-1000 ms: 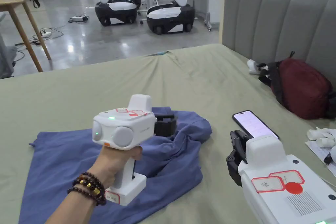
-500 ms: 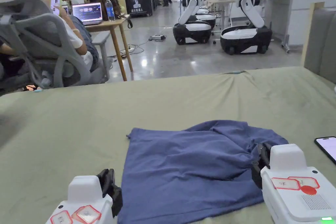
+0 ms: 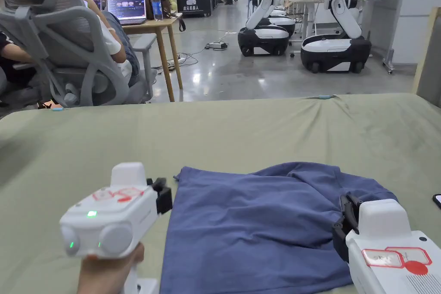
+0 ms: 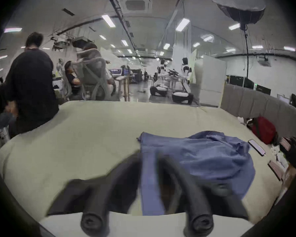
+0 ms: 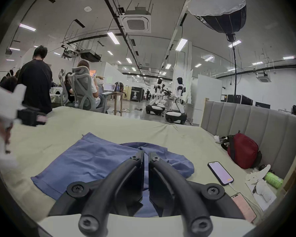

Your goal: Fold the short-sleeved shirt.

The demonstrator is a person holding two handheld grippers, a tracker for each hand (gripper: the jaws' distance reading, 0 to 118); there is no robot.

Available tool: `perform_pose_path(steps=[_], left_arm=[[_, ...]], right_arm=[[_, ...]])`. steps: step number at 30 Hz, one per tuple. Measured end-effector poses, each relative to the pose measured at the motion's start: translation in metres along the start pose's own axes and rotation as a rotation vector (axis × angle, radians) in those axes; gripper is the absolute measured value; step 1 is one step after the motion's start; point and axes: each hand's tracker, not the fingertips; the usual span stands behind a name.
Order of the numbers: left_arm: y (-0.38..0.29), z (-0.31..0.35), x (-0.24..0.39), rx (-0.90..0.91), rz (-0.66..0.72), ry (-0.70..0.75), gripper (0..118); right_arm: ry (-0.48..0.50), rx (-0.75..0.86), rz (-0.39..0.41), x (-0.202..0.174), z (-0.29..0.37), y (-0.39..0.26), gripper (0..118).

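**Head view first: a blue shirt on a green bed, tongs on both sides**

Head view: the blue shirt [image 3: 267,226] lies on the green bed [image 3: 258,135]. Its left part is flat and its right part is bunched up. The left gripper [image 3: 163,196] is held up in a hand [image 3: 107,271], just beside the shirt's far left corner. I cannot tell from here if its jaws touch the cloth. The right gripper [image 3: 344,226] is at the shirt's right edge, by the bunched part. A grey chair [image 3: 73,45] with a person in it is past the bed, next to a wooden table [image 3: 159,28]. White robots [image 3: 331,36] stand on the shiny floor farther back.

Left gripper view: this picture is blurry. The left gripper [image 4: 150,158] points at the shirt [image 4: 203,158]. A strip of blue shows in the gap between its two jaws. They look a little apart, but with the blur I cannot tell if they are released or clenched. A phone [image 4: 256,146] lies to the right of the shirt, and a red bag [image 4: 263,129] sits by the grey headboard [image 4: 263,102].

Right gripper view: the right gripper [image 5: 146,155] is clenched almost all the way, with just a thin slit between its jaws. It grasps nothing; the shirt [image 5: 95,162] lies under and past it. The left gripper [image 5: 36,118] is far off at the left, over the bed. The phone [image 5: 220,173] lies right of the shirt, and the red bag [image 5: 243,151] leans on the headboard [image 5: 246,119].
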Motion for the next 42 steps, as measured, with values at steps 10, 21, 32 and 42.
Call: perform_pose_path(steps=[10, 21, 32, 42], left_arm=[[0.015, -0.278, -0.012, -0.418, -0.053, 0.037, 93], [0.014, -0.266, -0.004, -0.360, -0.063, -0.031, 1], [0.028, -0.235, -0.015, -0.334, -0.035, -0.053, 1], [0.063, -0.189, -0.021, -0.232, 0.067, -0.108, 1]], right_arm=[[0.047, -0.054, -0.019, 0.000, -0.049, -0.035, 6], [-0.050, -0.168, -0.081, 0.029, -0.070, -0.056, 6], [0.012, -0.708, -0.230, 0.100, -0.148, -0.085, 66], [0.087, -0.375, -0.112, 0.089, -0.140, -0.005, 4]])
